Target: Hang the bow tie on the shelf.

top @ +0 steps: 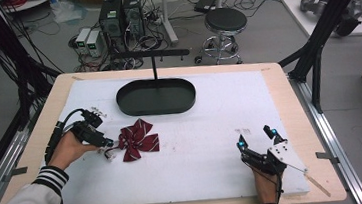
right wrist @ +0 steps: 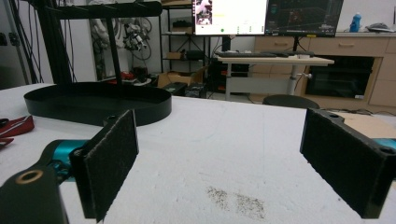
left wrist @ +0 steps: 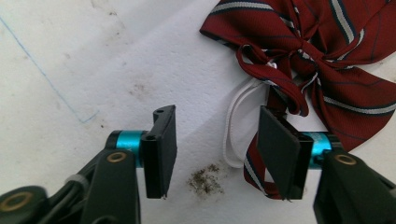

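Striped bow tie (top: 139, 141): soft, light fabric; best pinched at knot or white elastic loop (left wrist: 233, 122). Left tongs (left wrist: 215, 151) spread beside it; right tongs (right wrist: 233, 163) spread, empty.

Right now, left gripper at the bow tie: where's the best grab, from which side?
Probably the knot of the bow tie, from above: its loops lie flat and splay out from there. The left gripper, open, now straddles only the white elastic strap and a tail.

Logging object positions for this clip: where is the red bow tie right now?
In the high view the red striped bow tie lies on the white mat's left half, just in front of the black oval tray, with the open left gripper at its left edge.
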`<state>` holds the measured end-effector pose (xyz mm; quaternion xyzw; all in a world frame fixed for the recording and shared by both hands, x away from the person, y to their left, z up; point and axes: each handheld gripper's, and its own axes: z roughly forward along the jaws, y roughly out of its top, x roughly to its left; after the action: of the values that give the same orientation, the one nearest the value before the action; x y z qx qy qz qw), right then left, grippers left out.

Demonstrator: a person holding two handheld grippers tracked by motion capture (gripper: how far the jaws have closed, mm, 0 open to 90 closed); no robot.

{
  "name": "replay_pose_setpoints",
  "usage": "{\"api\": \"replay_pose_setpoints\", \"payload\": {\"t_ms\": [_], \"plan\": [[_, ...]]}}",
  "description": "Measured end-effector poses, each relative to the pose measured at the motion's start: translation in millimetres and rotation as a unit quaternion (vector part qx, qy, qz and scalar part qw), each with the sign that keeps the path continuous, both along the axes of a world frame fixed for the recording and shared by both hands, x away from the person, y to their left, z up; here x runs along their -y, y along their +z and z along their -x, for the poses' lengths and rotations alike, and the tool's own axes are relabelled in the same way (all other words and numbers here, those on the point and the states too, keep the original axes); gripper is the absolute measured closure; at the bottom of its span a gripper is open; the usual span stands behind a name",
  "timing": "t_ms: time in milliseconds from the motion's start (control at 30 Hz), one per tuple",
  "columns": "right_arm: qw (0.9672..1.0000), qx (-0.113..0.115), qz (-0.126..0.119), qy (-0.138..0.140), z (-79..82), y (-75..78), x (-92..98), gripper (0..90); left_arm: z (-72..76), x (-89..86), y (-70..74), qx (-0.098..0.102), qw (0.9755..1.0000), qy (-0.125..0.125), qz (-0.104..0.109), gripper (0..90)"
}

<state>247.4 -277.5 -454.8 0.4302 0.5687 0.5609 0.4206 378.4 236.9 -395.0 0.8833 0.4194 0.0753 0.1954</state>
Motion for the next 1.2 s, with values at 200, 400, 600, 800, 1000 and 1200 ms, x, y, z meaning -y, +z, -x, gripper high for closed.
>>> {"api": "replay_pose_setpoints", "payload": {"t_ms": [200, 400, 600, 800, 1000, 1200], "plan": [[1.0, 0.0, -0.001, 0.0, 0.1, 0.0, 0.0, 10.5, -1.9, 4.8, -4.7, -0.017, 0.9998, 0.004, -0.008, 56.7], [1.0, 0.0, 0.0, 0.0, 0.1, 0.0, 0.0, 10.5, -4.0, 10.7, -5.3, -0.029, 0.9993, -0.004, -0.024, 59.0], [1.0, 0.0, -0.002, 0.0, 0.3, -0.1, 0.0, 10.5, -4.9, 13.5, -6.3, -0.035, 0.9987, -0.009, -0.036, 63.3], [1.0, 0.0, -0.002, 0.001, 0.4, -0.1, 0.0, 10.5, -5.7, 15.0, -9.0, -0.042, 0.9979, -0.01, -0.047, 63.3], [1.0, 0.0, -0.002, 0.001, 0.5, -0.1, 0.0, 10.5, -8.1, 17.2, -12.0, -0.054, 0.9972, -0.015, -0.05, 73.5], [1.0, 0.001, -0.002, 0.0, 0.5, -0.1, 0.0, 10.5, -7.9, 17.7, -12.6, -0.051, 0.9969, -0.021, -0.056, 85.6]]}}
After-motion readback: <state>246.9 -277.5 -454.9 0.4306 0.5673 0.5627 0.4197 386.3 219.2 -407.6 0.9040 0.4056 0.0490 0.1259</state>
